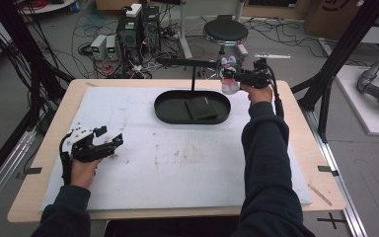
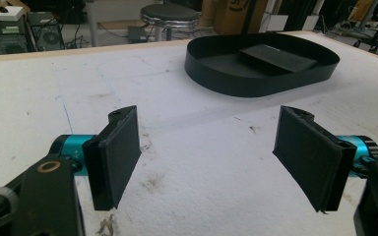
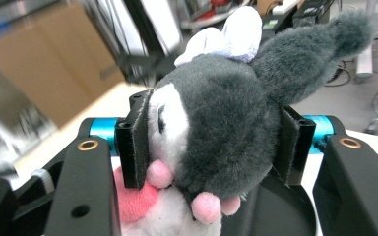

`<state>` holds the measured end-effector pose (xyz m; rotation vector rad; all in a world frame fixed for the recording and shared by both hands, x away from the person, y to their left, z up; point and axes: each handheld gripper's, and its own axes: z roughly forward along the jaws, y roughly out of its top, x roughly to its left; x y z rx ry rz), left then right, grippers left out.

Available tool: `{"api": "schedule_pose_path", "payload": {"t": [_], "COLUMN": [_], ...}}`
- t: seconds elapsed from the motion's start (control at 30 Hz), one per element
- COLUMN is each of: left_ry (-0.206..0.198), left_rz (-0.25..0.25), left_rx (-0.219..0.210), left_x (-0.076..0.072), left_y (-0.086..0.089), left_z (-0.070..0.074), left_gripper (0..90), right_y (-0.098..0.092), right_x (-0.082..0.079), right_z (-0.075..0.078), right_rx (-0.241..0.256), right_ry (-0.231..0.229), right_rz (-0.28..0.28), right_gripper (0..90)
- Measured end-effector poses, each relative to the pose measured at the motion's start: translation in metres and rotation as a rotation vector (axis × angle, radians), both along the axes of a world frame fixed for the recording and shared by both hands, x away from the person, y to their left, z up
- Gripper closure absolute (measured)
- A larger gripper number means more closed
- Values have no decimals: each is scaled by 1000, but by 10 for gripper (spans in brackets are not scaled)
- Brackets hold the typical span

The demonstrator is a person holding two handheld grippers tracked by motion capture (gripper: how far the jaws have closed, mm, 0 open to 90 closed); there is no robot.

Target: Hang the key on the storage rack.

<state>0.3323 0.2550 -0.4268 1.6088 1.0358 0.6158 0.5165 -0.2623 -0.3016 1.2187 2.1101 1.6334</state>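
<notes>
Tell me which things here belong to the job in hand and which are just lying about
In the job:
- plush toy, clamped in the right gripper
- black hanging stand, right beside the toy
- black oval tray at its foot

Lying about:
- left gripper, open, idle over the white mat
- round stool
- computer boxes and cables on the floor

The left gripper point(image 1: 109, 143) lies low at the near left, held in the person's left hand point(image 1: 83, 170), its jaws spread wide apart with nothing between them — the sleeved forearm comes in from the bottom edge. The right gripper point(image 1: 231, 78) is stretched far forward on a nearly straight arm, raised — its jaws pressed in against both sides of what they grip.
</notes>
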Motion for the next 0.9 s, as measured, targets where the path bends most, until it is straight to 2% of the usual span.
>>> {"api": "schedule_pose_path", "payload": {"t": [0.07, 0.17, 0.3, 0.43, 0.6, 0.7, 0.77, 0.9], "left_ry": [-1, -1, 0, 2, 2, 2, 2, 2], "left_rz": [0, 1, 1, 2, 0, 0, -1, 0], "left_rx": [2, 3, 3, 4, 8, 9, 7, 9], "left_x": [0, 0, 0, 0, 0, -1, -1, -1], "left_y": [0, 0, 0, 0, 0, 0, -1, 0], "left_z": [0, 0, 0, 0, 0, 0, 0, 0], "left_gripper": [252, 253, 253, 253, 253, 253, 253, 253], "right_y": [2, 6, 10, 16, 17, 22, 26, 30], "right_x": [-2, -3, -3, -4, -3, -3, -2, 1], "right_z": [1, 0, -2, -4, -5, -7, -10, -13], "right_rx": [-95, -202, -274, -376, -420, -486, -549, -581], "right_ry": [-7, -3, -20, -37, -50, -44, -38, -36], "right_rz": [35, 62, 50, 47, -3, -51, -80, -120], "right_gripper": [432, 434, 436, 437, 437, 437, 437, 437]}}
